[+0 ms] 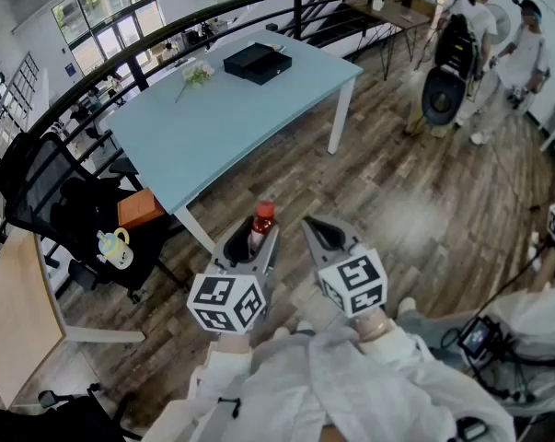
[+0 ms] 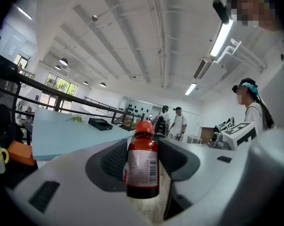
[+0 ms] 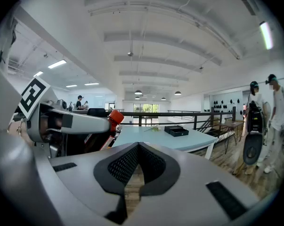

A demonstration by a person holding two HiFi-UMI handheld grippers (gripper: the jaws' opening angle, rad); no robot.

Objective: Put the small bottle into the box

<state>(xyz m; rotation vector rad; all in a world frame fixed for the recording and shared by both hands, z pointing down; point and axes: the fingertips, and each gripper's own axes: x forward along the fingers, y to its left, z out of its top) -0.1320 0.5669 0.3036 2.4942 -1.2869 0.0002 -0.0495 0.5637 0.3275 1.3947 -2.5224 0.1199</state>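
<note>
A small dark-red bottle [image 1: 261, 221] with a red cap and a white label stands upright between the jaws of my left gripper [image 1: 257, 232], which is shut on it. In the left gripper view the bottle [image 2: 142, 161] fills the middle, with both pads against its sides. The black open box [image 1: 257, 63] lies at the far end of the light blue table [image 1: 222, 118], well ahead of both grippers; the left gripper view shows the box [image 2: 100, 124] small and far off. My right gripper [image 1: 325, 236] is held beside the left, shut and with nothing in it, above the wooden floor.
A small flower sprig [image 1: 196, 75] lies on the table left of the box. A black office chair [image 1: 47, 191] with an orange object [image 1: 141, 208] stands at the left, next to a wooden desk [image 1: 15, 311]. A black railing [image 1: 167, 35] runs behind the table. Two people [image 1: 479, 35] stand at the far right.
</note>
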